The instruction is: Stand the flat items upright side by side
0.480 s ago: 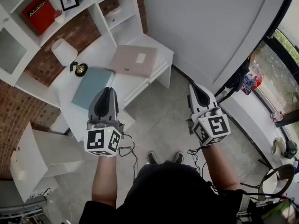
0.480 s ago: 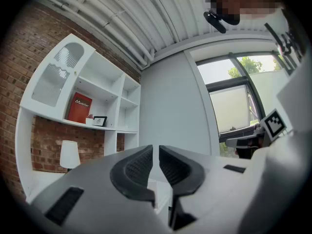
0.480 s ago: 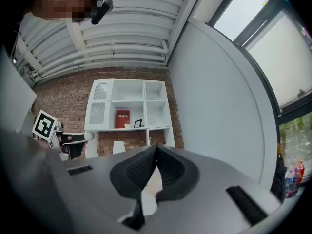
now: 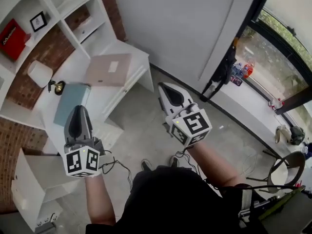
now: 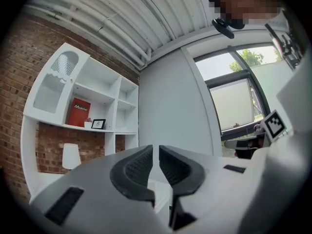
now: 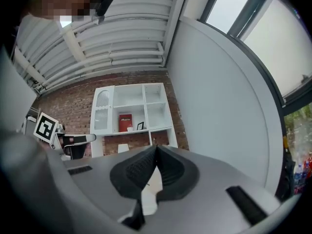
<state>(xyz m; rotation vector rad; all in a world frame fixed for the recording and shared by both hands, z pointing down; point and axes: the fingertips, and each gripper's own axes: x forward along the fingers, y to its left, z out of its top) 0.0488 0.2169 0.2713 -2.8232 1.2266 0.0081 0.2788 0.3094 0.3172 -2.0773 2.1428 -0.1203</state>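
Both grippers and the desk shift left across the head view

Since the earlier frame the white desk (image 4: 140,58) has slid toward the upper left, and the left gripper (image 4: 80,115) has sunk lower. The task's flat items lie on the desk, well apart from either gripper. One is a beige flat item (image 4: 108,69), matte with a pale label. Beside it is a teal flat item (image 4: 70,103), smooth and thin. Both are rectangular and lie flat.

The left gripper's ribbed black jaws are clenched to a hairline slit on nothing. The right gripper (image 4: 168,91) is clamped fully, also empty.

The approach likely comes first. Spread the jaws, come in level at a free edge, pinch the rim, and tip the item upright against the shelf wall.
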